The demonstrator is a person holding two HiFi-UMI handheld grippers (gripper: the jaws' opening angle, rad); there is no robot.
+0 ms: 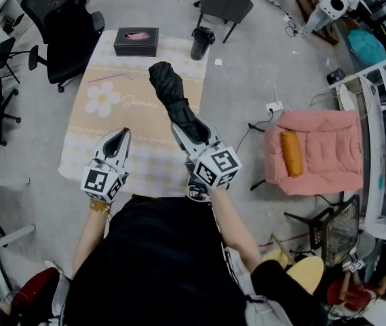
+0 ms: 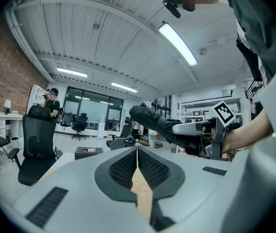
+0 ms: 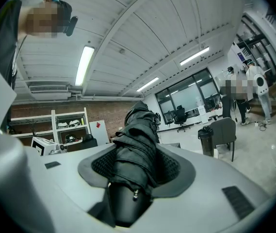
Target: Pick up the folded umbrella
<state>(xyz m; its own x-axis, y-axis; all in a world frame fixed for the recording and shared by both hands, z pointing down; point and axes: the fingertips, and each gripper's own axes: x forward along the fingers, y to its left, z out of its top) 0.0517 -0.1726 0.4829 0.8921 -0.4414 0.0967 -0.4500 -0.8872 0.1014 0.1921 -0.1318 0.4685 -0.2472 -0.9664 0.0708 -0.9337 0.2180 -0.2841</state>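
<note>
At the far left of the head view, a black office chair (image 1: 64,26) stands on the grey floor. Beside it lies a beige mat (image 1: 94,124) printed with a white flower. Your left gripper (image 1: 121,136) hangs over the near part of that mat and points away from you. In its own view its 2 jaws are pressed together along a thin line, clenched on nothing. A black tissue box (image 1: 136,41) with a pink opening on top sits at the mat's far edge.

Just right of the left gripper, your right gripper (image 1: 187,133) has the folded umbrella (image 1: 169,90). You are holding it clear of the floor, and it sticks out ahead of the jaws above the mat's right side. In the right gripper view the 2 jaws are clamped on the umbrella (image 3: 140,135). The dark pads press its bundled black fabric from both sides, and its blunt end points back towards the camera. The left gripper view shows the same umbrella (image 2: 150,119) reaching out level from the right gripper at that picture's right.

Further right, a black bin (image 1: 201,43) stands just past the mat's far corner, with a grey chair (image 1: 225,5) beyond it. A white power strip (image 1: 274,106) lies on the floor. At the right is a pink low seat (image 1: 321,148) with an orange cushion (image 1: 290,153) on it.
</note>
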